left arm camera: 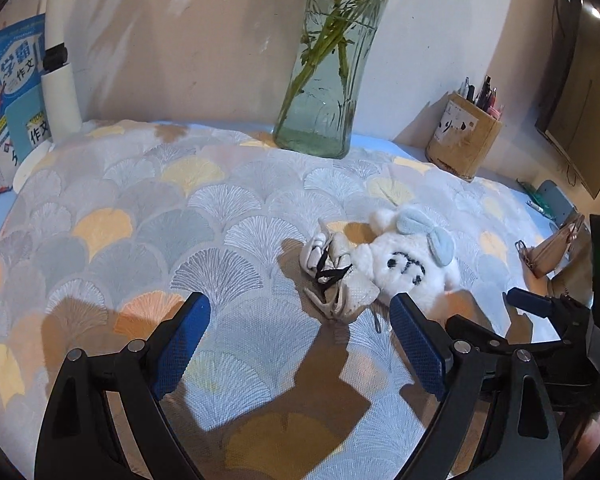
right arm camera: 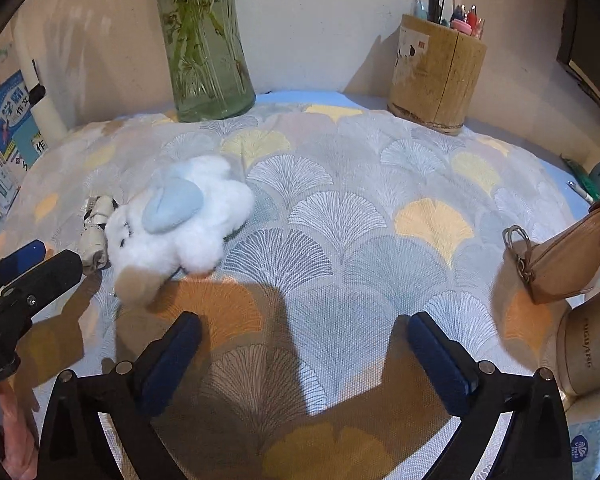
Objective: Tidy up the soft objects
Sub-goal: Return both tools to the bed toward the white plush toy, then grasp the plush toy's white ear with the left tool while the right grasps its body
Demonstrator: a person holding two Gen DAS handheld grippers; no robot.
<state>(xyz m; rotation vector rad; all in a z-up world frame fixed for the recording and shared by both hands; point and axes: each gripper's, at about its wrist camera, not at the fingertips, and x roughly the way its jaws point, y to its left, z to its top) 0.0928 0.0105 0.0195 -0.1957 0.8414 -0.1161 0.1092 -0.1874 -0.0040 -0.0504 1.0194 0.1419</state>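
A white plush toy [left arm camera: 404, 260] with a pale blue bow lies on the patterned cloth [left arm camera: 220, 208]; it also shows in the right wrist view [right arm camera: 180, 224]. A crumpled cream fabric piece [left arm camera: 336, 276] with black strings lies touching its left side, and shows in the right wrist view [right arm camera: 96, 228]. My left gripper [left arm camera: 300, 320] is open and empty, just short of the fabric piece. My right gripper [right arm camera: 300, 340] is open and empty over bare cloth [right arm camera: 340, 200], to the right of the plush.
A glass vase [left arm camera: 324, 80] with green stems stands at the back, a bamboo pen holder [right arm camera: 436, 68] at back right. Books [left arm camera: 8, 92] and a white lamp base [left arm camera: 60, 92] stand at the left. A tan handbag [right arm camera: 560, 256] and a beige pouch [right arm camera: 588, 352] lie at the right.
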